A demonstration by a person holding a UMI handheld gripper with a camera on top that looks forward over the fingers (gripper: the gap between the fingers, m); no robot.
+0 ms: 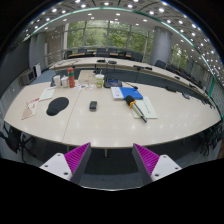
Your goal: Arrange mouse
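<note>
The tool [112, 160] hangs wide open and empty, well short of the mouse [93, 105] on the desk [100, 125]; it should approach low, straddling the mouse squarely.

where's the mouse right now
In the gripper view, the mouse sits on the table beyond the open claw, between the dark mouse pad and the blue papers.

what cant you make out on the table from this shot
- Small dark thing mid-table, gripper view: probably the mouse, too small to confirm.
- Bottles and cups at the far end: too small to identify.
- Papers and blue items: too small to read or name.
- Table's near edge: partly hidden by the open fingers.
- Under the mouse pad: hidden.
</note>
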